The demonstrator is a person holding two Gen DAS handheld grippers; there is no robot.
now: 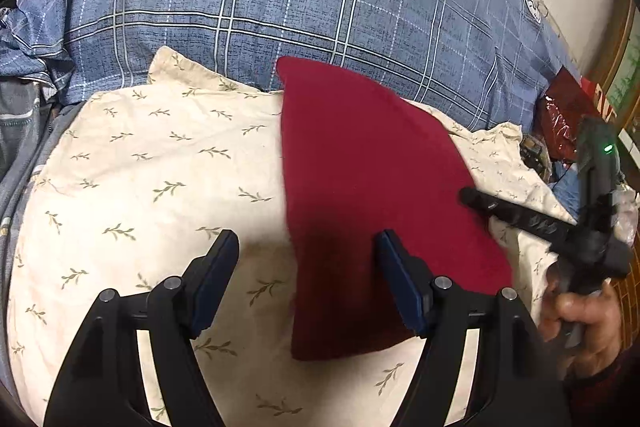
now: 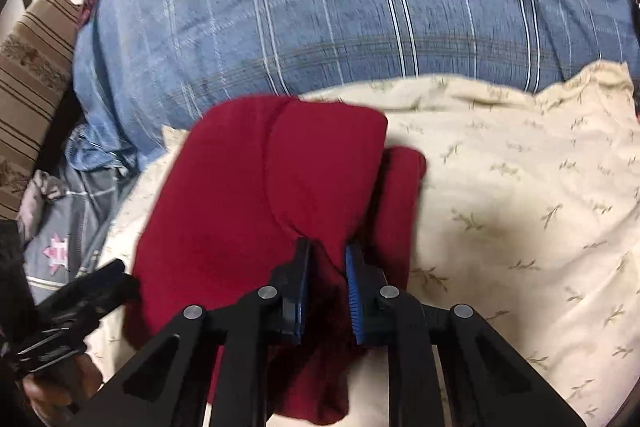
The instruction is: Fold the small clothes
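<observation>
A dark red garment (image 1: 360,187) lies on a cream leaf-print cloth (image 1: 160,187). My left gripper (image 1: 306,247) is open and empty above the garment's left edge. In the right wrist view the red garment (image 2: 260,195) is partly folded over itself, and my right gripper (image 2: 328,251) is closed on a fold of it, lifting that edge. The right gripper also shows in the left wrist view (image 1: 520,215) at the garment's right side. The left gripper shows at the lower left of the right wrist view (image 2: 80,299).
A blue plaid quilt (image 1: 280,7) with a round emblem lies behind the cream cloth. Grey clothes (image 2: 68,227) are piled at the left. A red plastic bag (image 1: 560,115) sits at the far right. A brown striped cushion (image 2: 32,87) is at the left.
</observation>
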